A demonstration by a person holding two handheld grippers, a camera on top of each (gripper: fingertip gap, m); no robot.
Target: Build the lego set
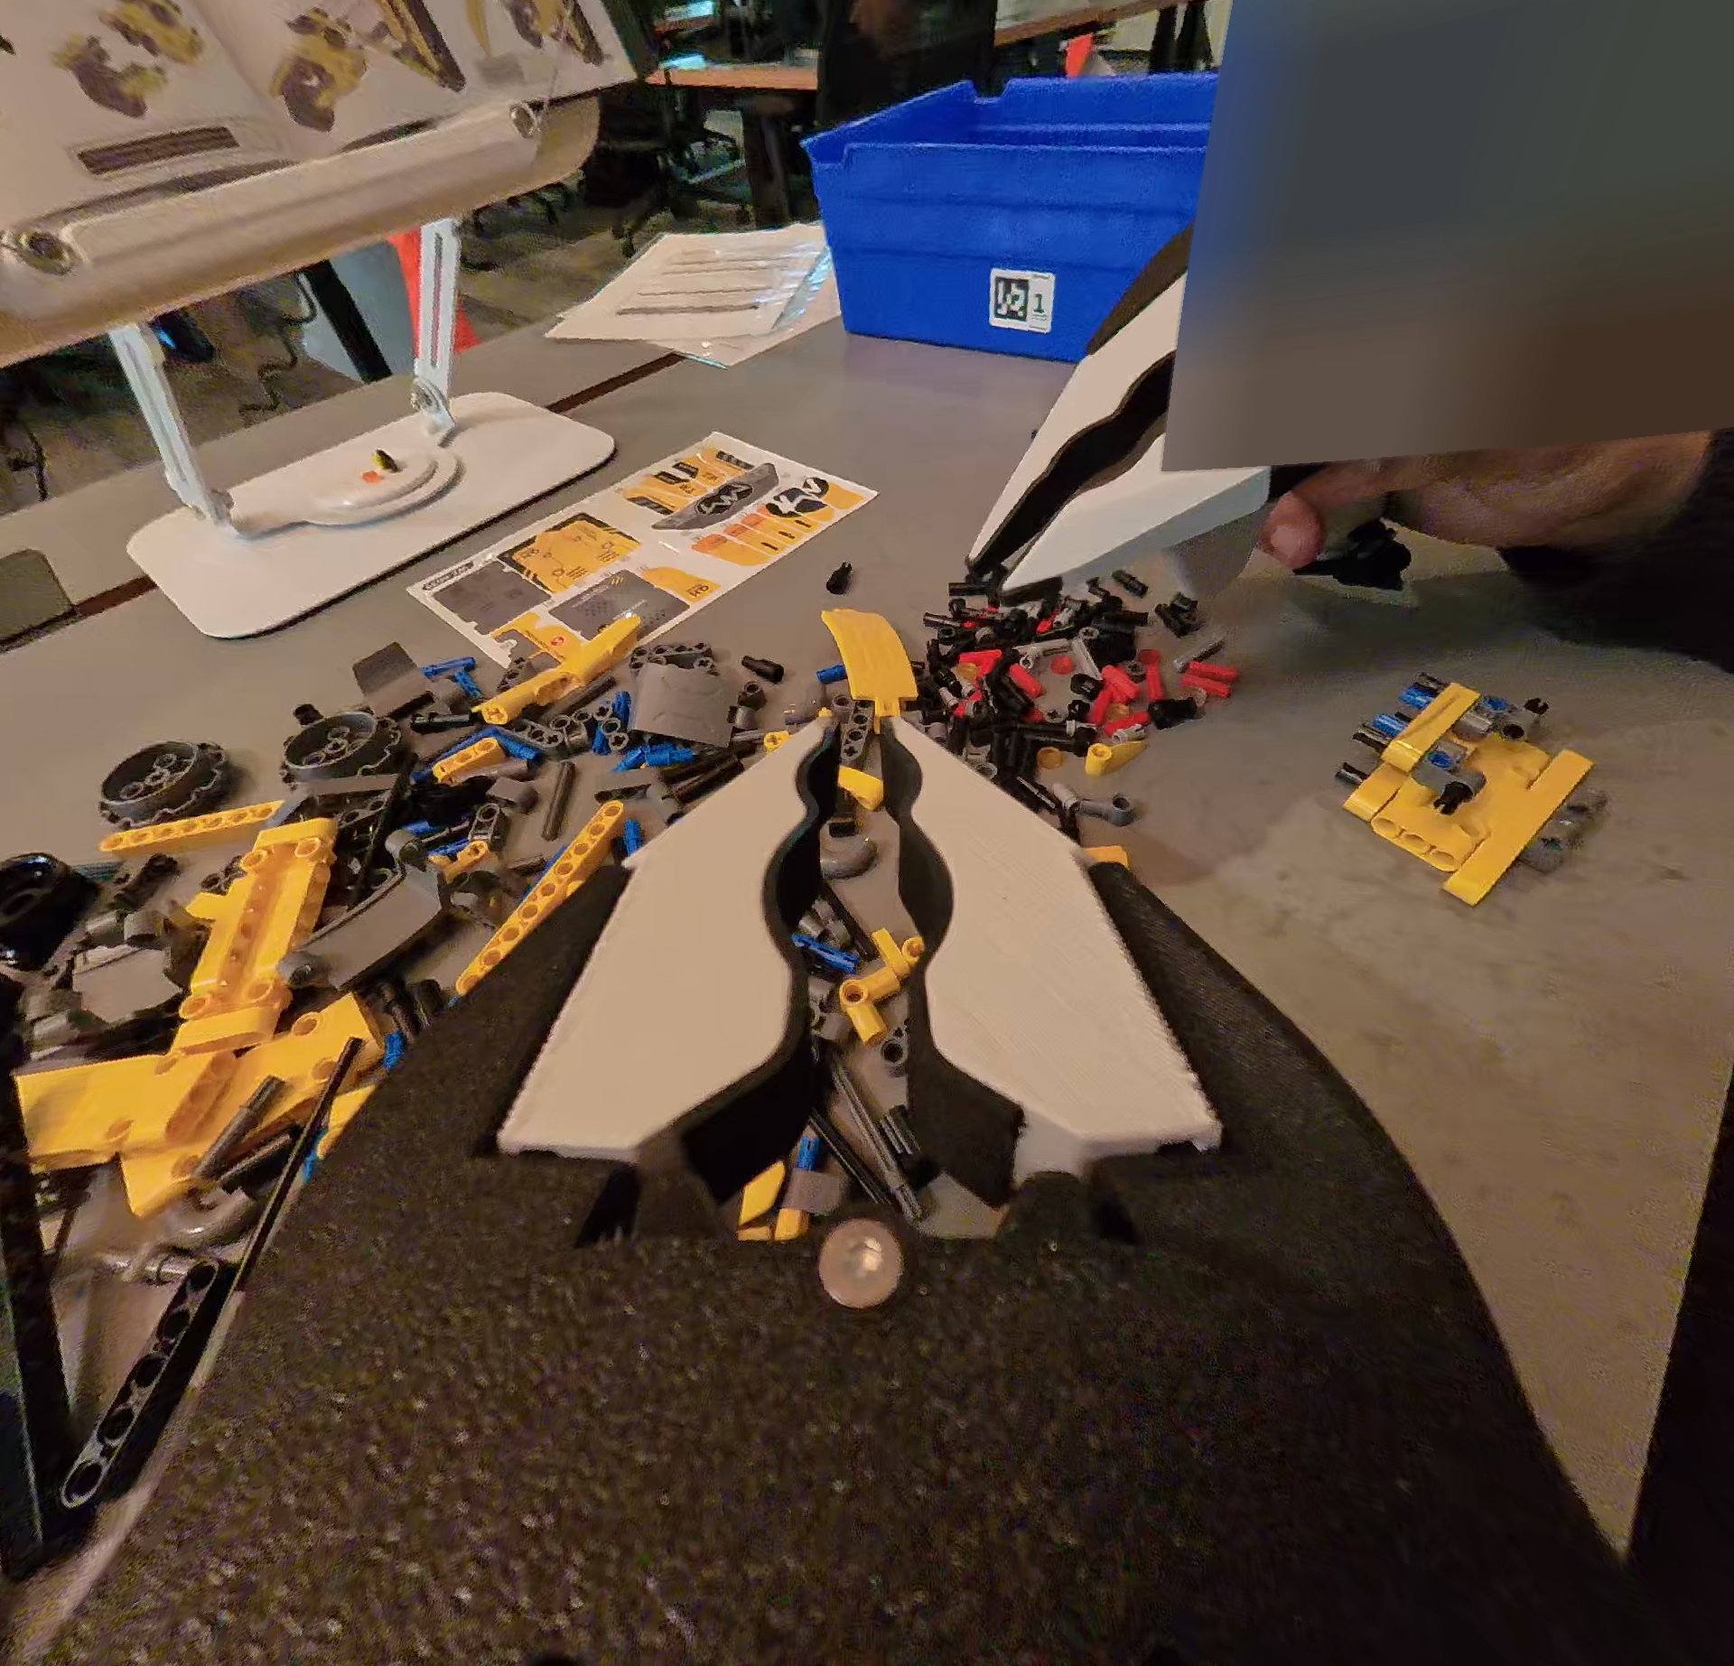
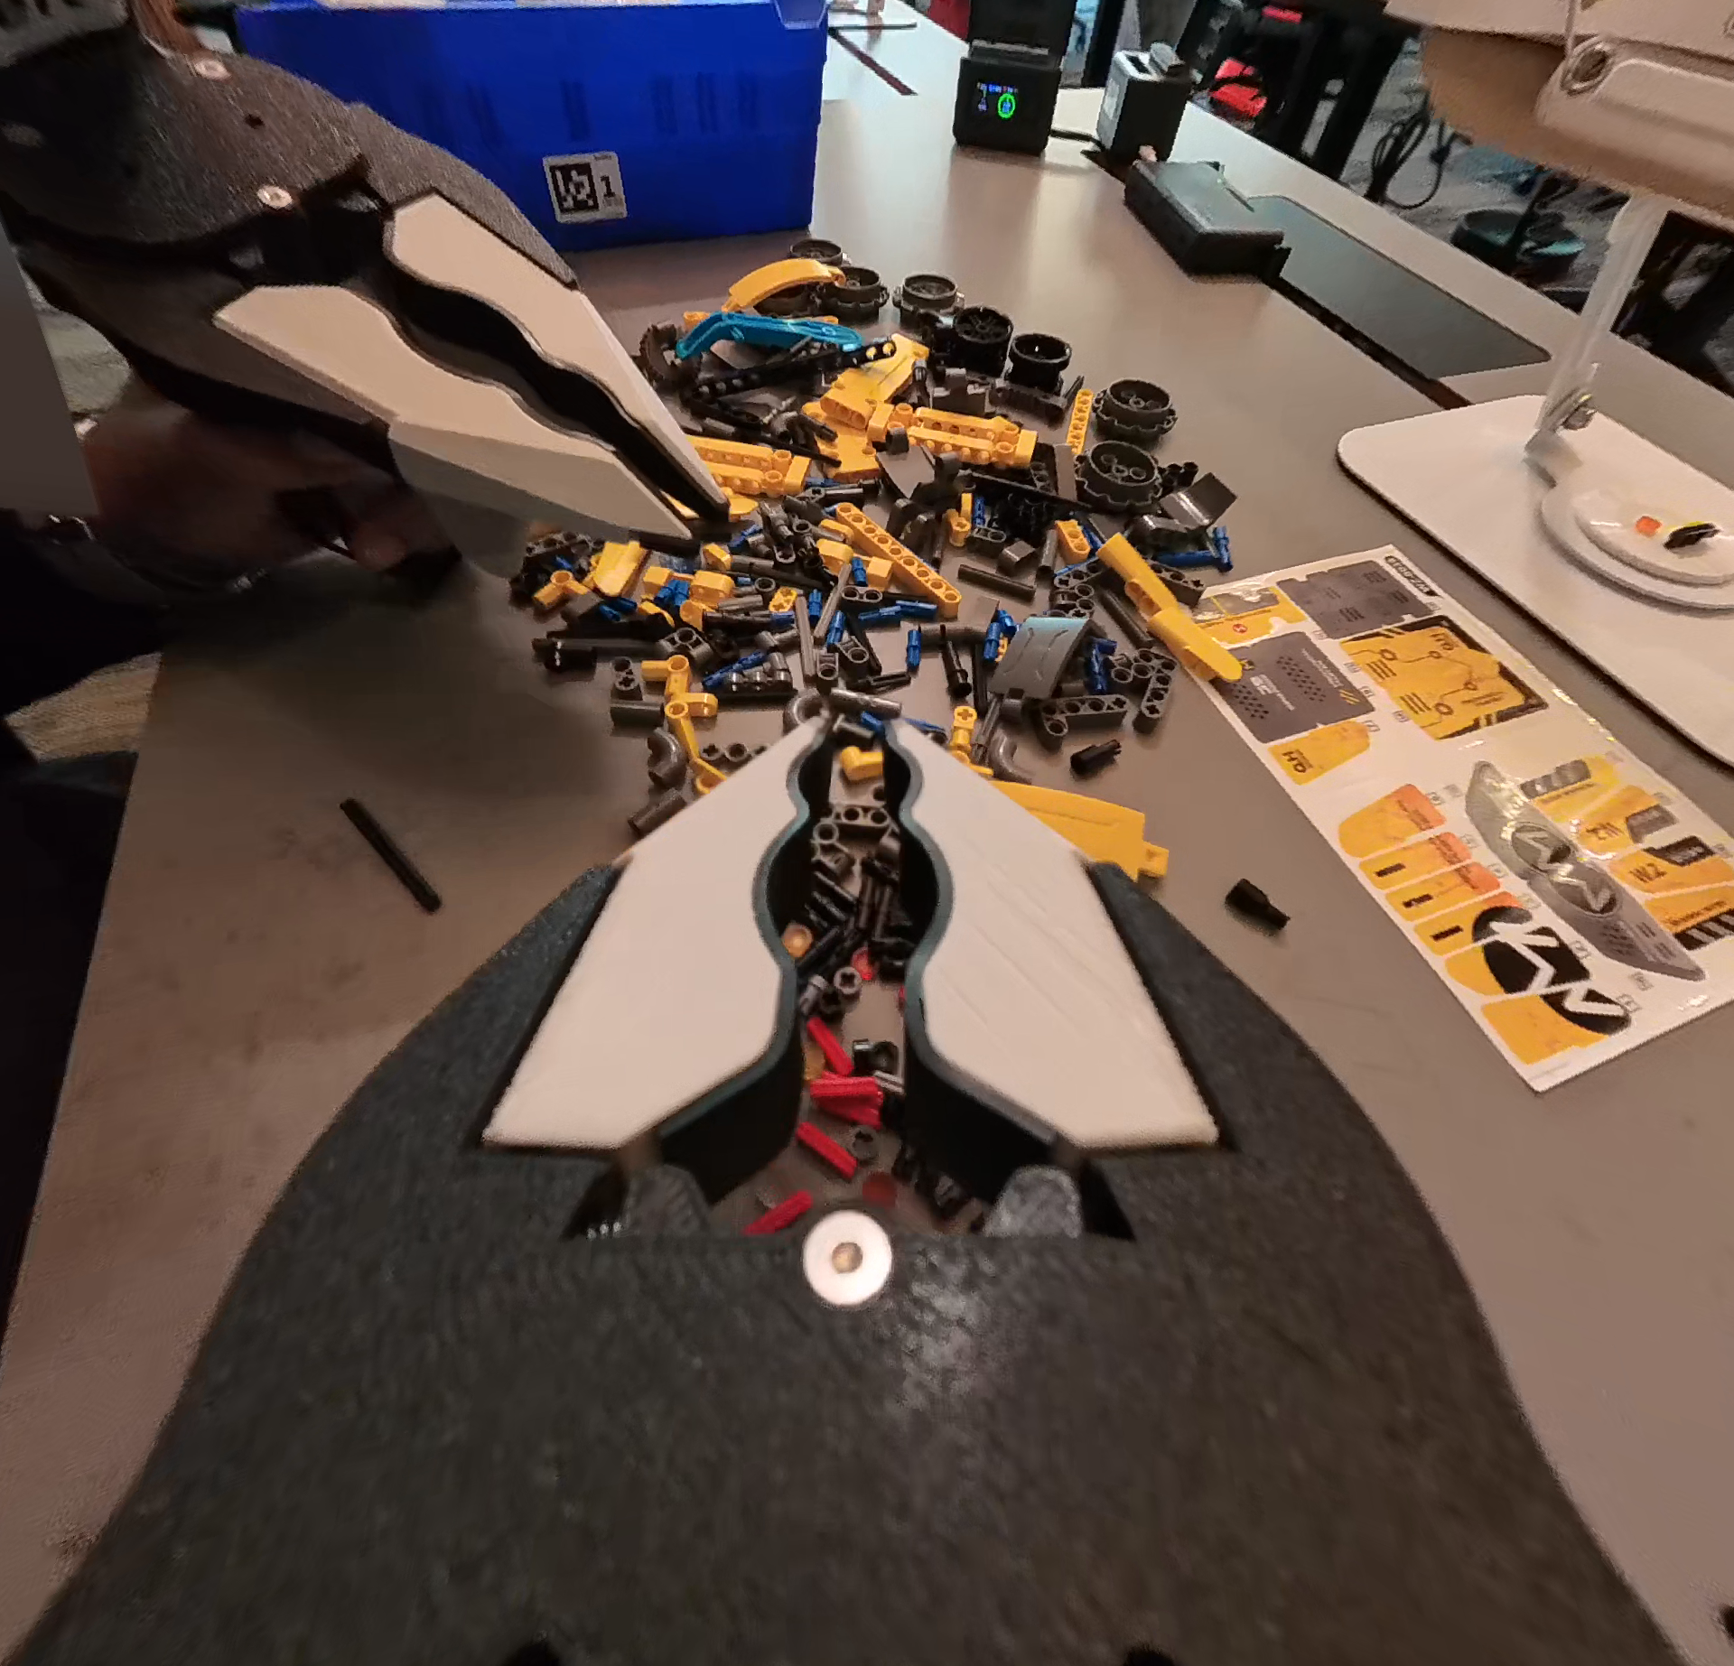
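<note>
Stand (image 1: 375,495) first, at my ten o'clock in the left wrist view: a white holder with an open, picture-only instruction booklet (image 1: 281,35) on it. Just right of its base a sticker sheet (image 1: 647,542) lies flat on the grey table (image 1: 1314,1011); it carries print, which I leave unread.

Below the sheet, from nine o'clock inward, spreads the big pile of loose yellow, grey, black and blue building parts (image 1: 394,833). My left gripper (image 1: 860,730) hangs over its right edge. Its tips are nearly pressed together with only a slit between them, and I see nothing pinched there. A curved yellow panel (image 1: 873,655) lies just beyond the tips at twelve.

Right of that is the heap of red and black pins (image 1: 1051,673). My right gripper (image 1: 990,580) comes down at one o'clock with its tips at the heap's far edge. They are drawn close too, and I see nothing held in the right wrist view. Behind it stands a blue bin (image 1: 995,204) with a square black-and-white code tag (image 1: 1021,300). At three o'clock, well apart, sits a small yellow assembly (image 1: 1464,777).
</note>
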